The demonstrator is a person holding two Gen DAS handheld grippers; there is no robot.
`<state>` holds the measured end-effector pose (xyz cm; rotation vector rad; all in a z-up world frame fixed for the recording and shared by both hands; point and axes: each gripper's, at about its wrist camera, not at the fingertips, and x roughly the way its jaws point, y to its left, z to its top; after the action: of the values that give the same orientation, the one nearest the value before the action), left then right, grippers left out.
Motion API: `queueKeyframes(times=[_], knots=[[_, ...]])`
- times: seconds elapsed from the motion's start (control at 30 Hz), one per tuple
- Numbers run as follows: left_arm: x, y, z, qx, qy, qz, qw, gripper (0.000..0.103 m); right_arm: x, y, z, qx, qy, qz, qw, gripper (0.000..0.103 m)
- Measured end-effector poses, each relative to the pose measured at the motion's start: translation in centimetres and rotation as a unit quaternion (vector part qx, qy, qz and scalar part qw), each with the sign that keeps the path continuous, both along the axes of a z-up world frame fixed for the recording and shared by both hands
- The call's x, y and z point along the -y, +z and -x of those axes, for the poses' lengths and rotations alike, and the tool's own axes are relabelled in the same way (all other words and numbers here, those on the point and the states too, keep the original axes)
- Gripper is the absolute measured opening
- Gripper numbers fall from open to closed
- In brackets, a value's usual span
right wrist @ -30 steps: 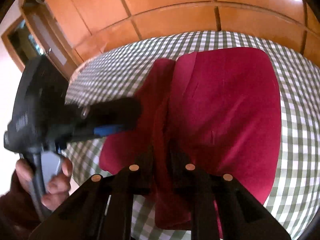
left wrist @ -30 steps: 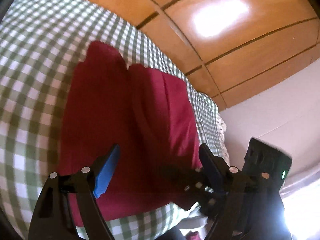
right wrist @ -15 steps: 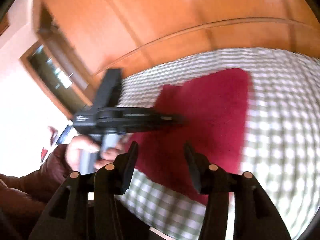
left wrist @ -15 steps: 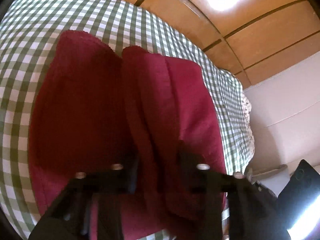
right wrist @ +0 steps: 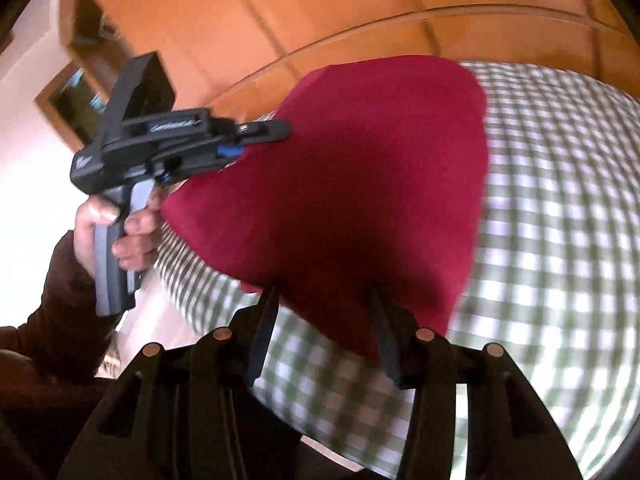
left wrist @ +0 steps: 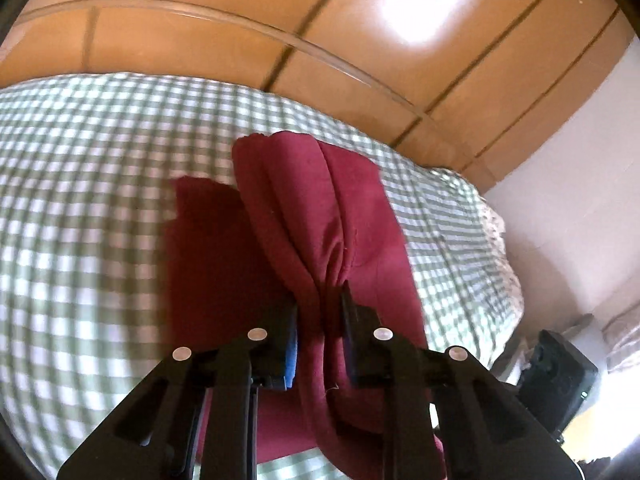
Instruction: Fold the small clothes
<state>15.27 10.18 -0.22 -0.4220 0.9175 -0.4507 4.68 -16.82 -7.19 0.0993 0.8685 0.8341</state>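
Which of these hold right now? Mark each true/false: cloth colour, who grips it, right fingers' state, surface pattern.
1. The garment is dark red. True.
2. The left gripper pinches a bunched fold of it. True.
3. The right gripper is clamped shut on the cloth. False: its fingers stand apart, gripping nothing.
4. The cloth lies on a plain white sheet. False: it lies on a green-and-white checked cover.
5. A hand holds the left gripper's handle. True.
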Motion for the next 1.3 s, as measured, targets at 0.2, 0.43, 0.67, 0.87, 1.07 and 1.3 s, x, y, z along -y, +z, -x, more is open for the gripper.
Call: queueKeyframes(times=[0.2, 0.43, 0.67, 0.87, 1.07, 1.3], knots=[[-4.3, -4.6, 0.1, -0.057, 0.052, -0.022, 0.9968, 0.017, -5.1, -2.9, -0.4, -0.016, 0.035, 0.048, 0.998, 0.046], [-5.4, -4.5, 1.3, -0.048, 0.114, -0.042, 0.9915, 0.041, -5.9, -2.7, -0.7, -0.028, 0.049, 0.066, 0.996, 0.051], [-2.0, -0.2, 4.3, 0.069, 0.081, -0.064, 0.9923, 0.041, -1.6, 3.5, -3.9, 0.005, -0.033, -0.031, 0.999, 0.061], [0.6, -3.1, 3.8, 0.046, 0.057, -0.107, 0.9915, 0.041, -2.9, 5.2, -11.4, -0.001, -0.109, -0.011, 0.994, 0.061], [0.5, -6.8, 4.3, 0.031, 0.064, -0.135, 0.9883, 0.041, -7.4, 1.1, -18.2, -0.026, -0.153, 0.075, 0.985, 0.062], [-0.2, -7.4, 5.2, 0.039, 0.085, -0.113, 0.9893, 0.041, -7.7, -1.7, -19.6, -0.019, -0.158, 0.111, 0.981, 0.067]])
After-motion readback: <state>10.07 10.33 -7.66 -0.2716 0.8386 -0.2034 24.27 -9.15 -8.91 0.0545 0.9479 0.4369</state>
